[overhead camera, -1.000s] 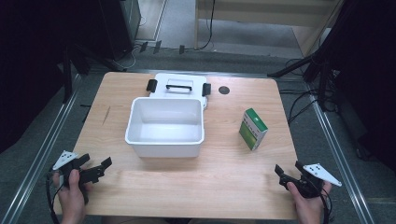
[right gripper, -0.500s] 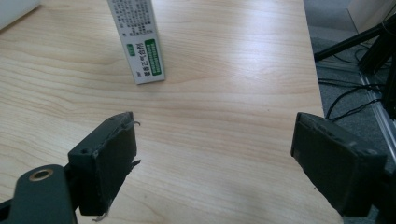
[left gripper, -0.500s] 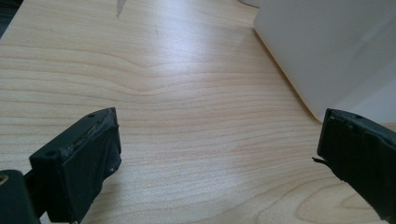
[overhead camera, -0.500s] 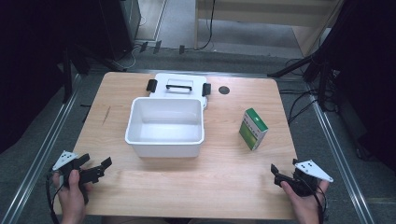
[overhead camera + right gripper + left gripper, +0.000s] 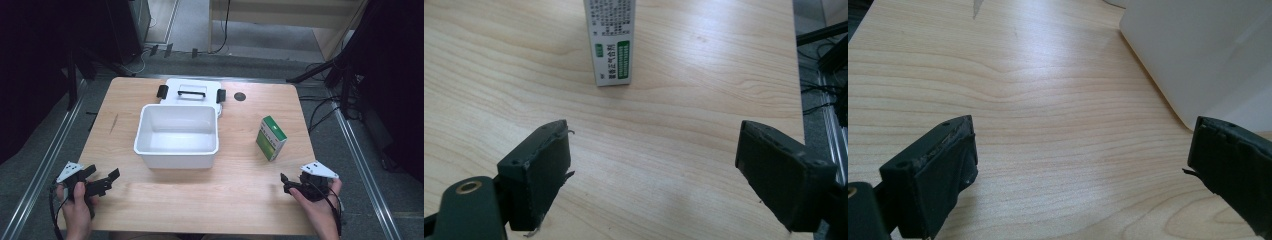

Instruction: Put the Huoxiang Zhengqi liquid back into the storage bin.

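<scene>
**Claws open and empty; carton ahead of right claw**

Left claw (image 5: 102,183): jaws wide apart, nothing held; white bin (image 5: 177,135) ahead to its right. Right claw (image 5: 291,184): jaws wide, nothing held; green-and-white carton (image 5: 271,138) upright directly ahead, apart, nearer this hand. All on worktop (image 5: 240,190).

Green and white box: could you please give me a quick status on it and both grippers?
Left gripper and right gripper both open, empty, low over the table. Green and white box upright, untouched, right of the empty white bin. Nothing between right gripper and box.

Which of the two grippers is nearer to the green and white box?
The right gripper: the green and white box stands just ahead of it; the left gripper faces the white bin.
</scene>
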### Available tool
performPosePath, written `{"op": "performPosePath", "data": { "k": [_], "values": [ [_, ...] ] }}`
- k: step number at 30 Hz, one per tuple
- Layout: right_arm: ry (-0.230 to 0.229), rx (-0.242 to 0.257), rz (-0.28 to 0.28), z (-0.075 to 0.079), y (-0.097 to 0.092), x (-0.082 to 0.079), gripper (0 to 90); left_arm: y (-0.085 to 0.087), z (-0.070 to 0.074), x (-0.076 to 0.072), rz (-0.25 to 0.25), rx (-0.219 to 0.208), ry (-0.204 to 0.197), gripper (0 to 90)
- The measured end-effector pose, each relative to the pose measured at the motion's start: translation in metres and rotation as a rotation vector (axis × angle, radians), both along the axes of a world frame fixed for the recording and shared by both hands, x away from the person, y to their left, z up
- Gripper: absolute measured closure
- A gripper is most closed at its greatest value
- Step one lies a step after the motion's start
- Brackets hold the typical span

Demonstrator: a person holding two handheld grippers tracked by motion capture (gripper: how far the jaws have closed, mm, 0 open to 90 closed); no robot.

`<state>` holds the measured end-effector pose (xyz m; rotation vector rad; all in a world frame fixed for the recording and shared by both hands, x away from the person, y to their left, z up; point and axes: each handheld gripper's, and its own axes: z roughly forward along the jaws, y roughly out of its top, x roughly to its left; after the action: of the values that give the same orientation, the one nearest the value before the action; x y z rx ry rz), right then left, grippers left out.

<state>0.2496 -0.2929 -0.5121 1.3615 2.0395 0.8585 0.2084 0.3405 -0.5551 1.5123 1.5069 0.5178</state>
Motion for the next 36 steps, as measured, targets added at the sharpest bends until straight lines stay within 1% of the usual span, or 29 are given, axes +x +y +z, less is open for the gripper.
{"op": "performPosePath", "data": {
  "k": [2,4,6,8,14,16,21,23,27,31,34,36],
  "values": [
    [0.03,-0.024,0.008,0.001,0.002,0.003,14.5,0.0,0.0,0.0,0.0,0.001,-0.001,0.6],
    [0.054,-0.043,0.002,0.002,0.004,0.006,14.5,0.0,0.0,-0.001,0.002,0.001,-0.005,0.6],
    [0.072,-0.06,0.005,0.004,0.005,0.009,14.5,0.0,0.0,-0.001,0.001,0.0,-0.006,0.6],
    [0.067,-0.082,0.003,0.007,0.007,0.01,14.9,0.0,0.0,-0.001,0.001,0.002,-0.006,0.6],
    [0.09,-0.096,0.002,0.018,0.006,0.017,15.1,0.0,0.0,0.0,-0.001,0.002,0.0,0.6],
    [0.115,-0.102,0.005,0.022,0.007,0.021,15.0,0.0,0.0,0.0,-0.001,0.002,-0.001,0.6],
    [0.177,-0.148,0.02,0.031,0.015,0.029,15.0,0.0,0.0,0.0,0.0,-0.001,-0.003,0.6],
    [0.194,-0.163,0.026,0.034,0.017,0.032,15.0,0.0,0.0,0.0,0.0,0.0,-0.002,0.6],
    [0.224,-0.212,0.019,0.04,0.022,0.04,15.1,0.0,0.0,0.0,0.001,0.0,-0.001,0.6],
    [0.26,-0.228,0.023,0.045,0.027,0.047,15.7,0.0,0.0,0.0,0.0,-0.001,-0.002,0.6],
    [0.312,-0.242,0.024,0.047,0.03,0.052,15.8,0.0,0.0,0.0,0.0,0.0,-0.003,0.6],
    [0.334,-0.247,0.036,0.049,0.03,0.056,16.0,0.0,0.0,0.0,0.001,-0.001,-0.001,0.6]
  ]
}}
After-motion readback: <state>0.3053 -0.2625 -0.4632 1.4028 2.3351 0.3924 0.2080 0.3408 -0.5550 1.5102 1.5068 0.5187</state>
